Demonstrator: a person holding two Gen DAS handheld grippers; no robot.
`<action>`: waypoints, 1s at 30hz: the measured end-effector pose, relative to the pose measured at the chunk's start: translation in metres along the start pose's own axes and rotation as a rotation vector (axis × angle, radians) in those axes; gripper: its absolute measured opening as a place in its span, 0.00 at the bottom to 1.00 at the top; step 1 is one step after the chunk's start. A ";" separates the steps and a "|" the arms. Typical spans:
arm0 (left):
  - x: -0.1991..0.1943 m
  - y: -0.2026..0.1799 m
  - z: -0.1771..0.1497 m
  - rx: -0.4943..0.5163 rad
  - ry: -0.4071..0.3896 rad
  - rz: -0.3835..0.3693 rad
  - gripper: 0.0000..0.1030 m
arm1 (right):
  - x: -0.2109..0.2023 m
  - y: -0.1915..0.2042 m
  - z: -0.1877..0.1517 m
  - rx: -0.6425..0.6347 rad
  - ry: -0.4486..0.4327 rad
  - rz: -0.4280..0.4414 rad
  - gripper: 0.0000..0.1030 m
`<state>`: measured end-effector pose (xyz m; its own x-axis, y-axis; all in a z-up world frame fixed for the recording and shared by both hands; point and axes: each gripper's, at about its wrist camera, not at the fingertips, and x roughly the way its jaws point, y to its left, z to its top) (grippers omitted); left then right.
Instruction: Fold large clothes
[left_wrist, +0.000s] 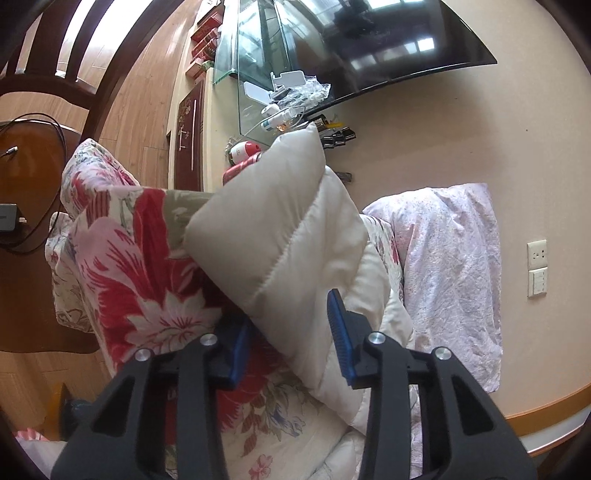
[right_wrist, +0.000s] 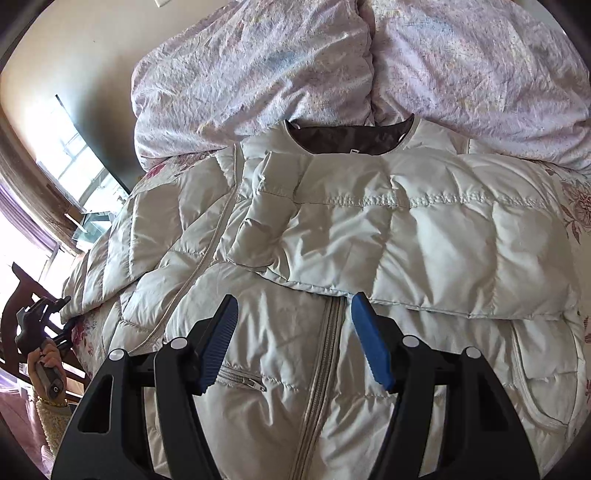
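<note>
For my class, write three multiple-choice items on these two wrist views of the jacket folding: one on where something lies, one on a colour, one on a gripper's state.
1. Where does the puffer jacket lie?
A. on the flowered bedspread, below the lilac duvet
B. on a chair seat
C. on the wooden floor

2. What colour are the pads on the gripper fingers?
A. red
B. blue
C. yellow

3. What state is the right gripper in?
A. shut on the collar
B. shut on a zip pull
C. open, holding nothing

Key: 1 A, the right wrist view shows flowered fabric at the jacket's edges and the duvet behind its collar. 2 B, both views show blue ribbed pads. 3 C, the fingers stand apart above the centre zip with no cloth between them.
</note>
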<state>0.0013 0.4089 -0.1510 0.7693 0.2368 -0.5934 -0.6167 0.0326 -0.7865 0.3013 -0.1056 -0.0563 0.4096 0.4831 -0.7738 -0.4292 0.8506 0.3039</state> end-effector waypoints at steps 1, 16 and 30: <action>-0.001 -0.001 0.001 0.010 -0.001 0.017 0.32 | -0.003 -0.003 -0.001 0.003 -0.006 0.000 0.64; -0.056 -0.211 -0.066 0.598 -0.102 -0.085 0.12 | -0.051 -0.080 -0.014 0.085 -0.117 -0.054 0.68; -0.007 -0.336 -0.338 1.130 0.332 -0.428 0.13 | -0.074 -0.141 -0.033 0.165 -0.152 -0.132 0.68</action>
<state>0.2591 0.0675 0.0596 0.8466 -0.2485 -0.4706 0.0207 0.8990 -0.4375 0.3049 -0.2677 -0.0603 0.5751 0.3810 -0.7240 -0.2323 0.9246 0.3020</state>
